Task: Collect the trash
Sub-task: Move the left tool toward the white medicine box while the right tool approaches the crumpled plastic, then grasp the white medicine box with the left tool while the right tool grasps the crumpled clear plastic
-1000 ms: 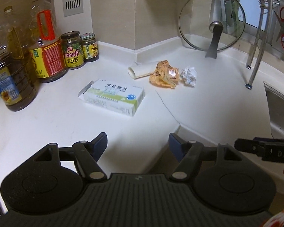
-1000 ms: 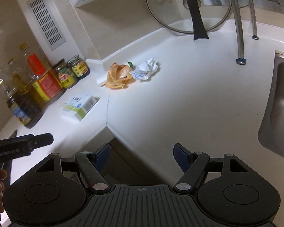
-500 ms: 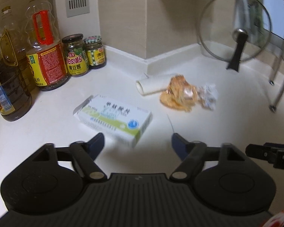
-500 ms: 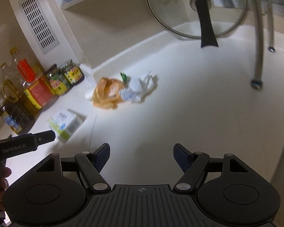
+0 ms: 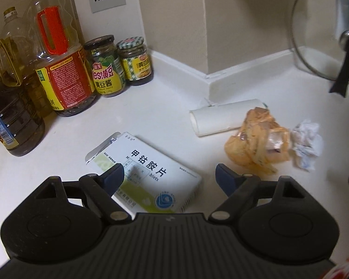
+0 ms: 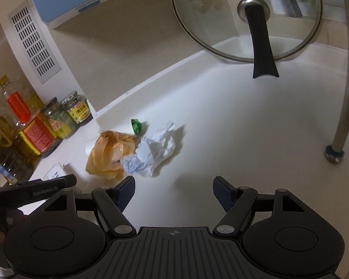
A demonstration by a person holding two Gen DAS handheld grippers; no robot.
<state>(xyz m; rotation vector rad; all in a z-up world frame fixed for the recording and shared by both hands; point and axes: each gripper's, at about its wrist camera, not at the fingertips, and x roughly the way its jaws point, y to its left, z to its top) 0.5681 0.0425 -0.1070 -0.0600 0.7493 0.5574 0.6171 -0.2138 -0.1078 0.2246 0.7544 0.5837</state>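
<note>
Both grippers over the white counter (image 6: 232, 121), nothing pinched. Left gripper (image 5: 168, 177) spread wide, hanging over the near end of the pill box (image 5: 149, 172); box flat on counter, long axis slanting far-left to near-right, left fingertip (image 5: 112, 177) overlapping its top in view, no contact clear. Right gripper (image 6: 173, 193) spread too, empty, w/ crumpled tissue (image 6: 154, 154) just beyond, a bit left of centre; orange wrapper (image 6: 108, 154) touching tissue's left, paper roll (image 5: 225, 117) behind. Looks like box = left's job, tissue = right's. Box probably too long endwise, so across the short side.
</note>
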